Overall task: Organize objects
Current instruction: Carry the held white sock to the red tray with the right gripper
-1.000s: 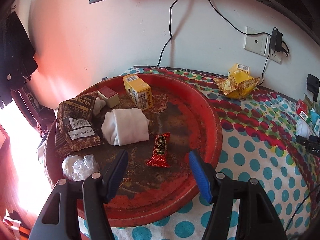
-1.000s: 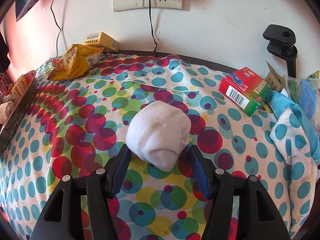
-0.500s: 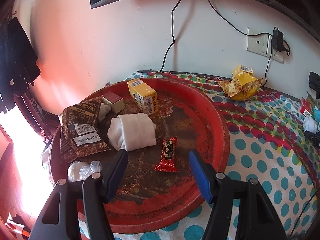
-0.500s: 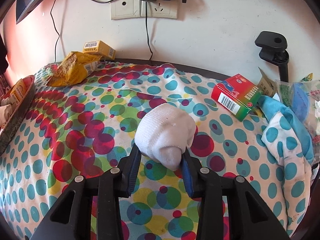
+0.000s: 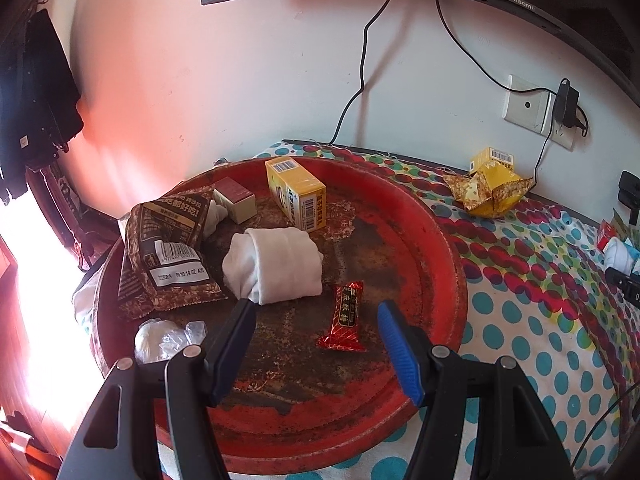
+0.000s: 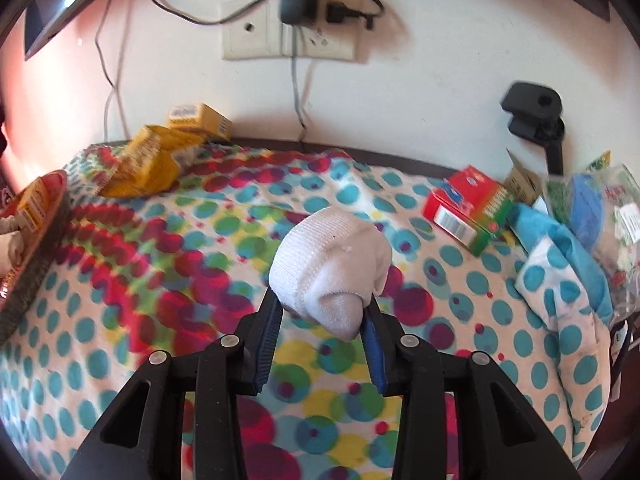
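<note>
Right gripper, jaws just closed onto a rolled white sock above the dotted cloth; left gripper spread, empty, over the red tray. Risk: the soft roll, pinched near its end, may slip or unroll in transit. Count: two socks, one held, one in the tray; one candy bar; two boxes on the tray.

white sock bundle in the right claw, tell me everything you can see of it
The white sock bundle is a rolled, ribbed knit ball, soft-looking and clean. The right claw is shut on its narrower lower end, the pads squeezing both sides. Its rounded top bulges up past the fingertips. It appears lifted off the polka-dot cloth; nothing else touches it.
</note>
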Demonstrator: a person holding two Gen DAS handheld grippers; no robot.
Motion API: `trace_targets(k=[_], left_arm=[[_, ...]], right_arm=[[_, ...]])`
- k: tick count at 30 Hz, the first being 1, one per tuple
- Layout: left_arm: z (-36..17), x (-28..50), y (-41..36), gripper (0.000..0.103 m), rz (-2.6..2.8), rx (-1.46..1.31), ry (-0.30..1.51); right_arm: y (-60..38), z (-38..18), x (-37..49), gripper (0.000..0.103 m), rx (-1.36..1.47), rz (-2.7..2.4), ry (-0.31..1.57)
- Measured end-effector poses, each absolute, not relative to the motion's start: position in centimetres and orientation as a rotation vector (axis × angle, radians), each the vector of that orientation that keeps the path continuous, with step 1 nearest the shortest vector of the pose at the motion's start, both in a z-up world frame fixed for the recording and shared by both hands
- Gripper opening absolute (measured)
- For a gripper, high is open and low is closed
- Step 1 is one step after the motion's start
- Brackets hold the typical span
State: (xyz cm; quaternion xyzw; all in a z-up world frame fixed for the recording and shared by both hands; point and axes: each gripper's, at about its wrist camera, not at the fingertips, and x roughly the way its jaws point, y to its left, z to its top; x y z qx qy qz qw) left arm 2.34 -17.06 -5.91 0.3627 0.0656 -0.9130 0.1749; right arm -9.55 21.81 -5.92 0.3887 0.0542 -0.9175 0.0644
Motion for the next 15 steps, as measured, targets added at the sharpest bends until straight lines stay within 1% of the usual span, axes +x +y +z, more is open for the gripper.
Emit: trace_targets(k=[3, 9, 15], left_arm=[[-5.9, 2.4, -17.4, 0.065, -2.58, 1.031, 0.202], [-5.4, 2.9, -19.1, 0.065, -2.559, 0.981, 0.258], [-4.4, 4.6, -23.2, 0.065, -2.473, 0.858, 0.439]], right_arm=[[19.3, -4.0, -9.0, 0.036, 1.108, -2.742, 0.21], [13.3, -1.0, -7.5, 0.036, 1.015, -2.627, 0.241], [7.3, 0.6, -6.5, 0.036, 0.963, -2.518, 0.294]])
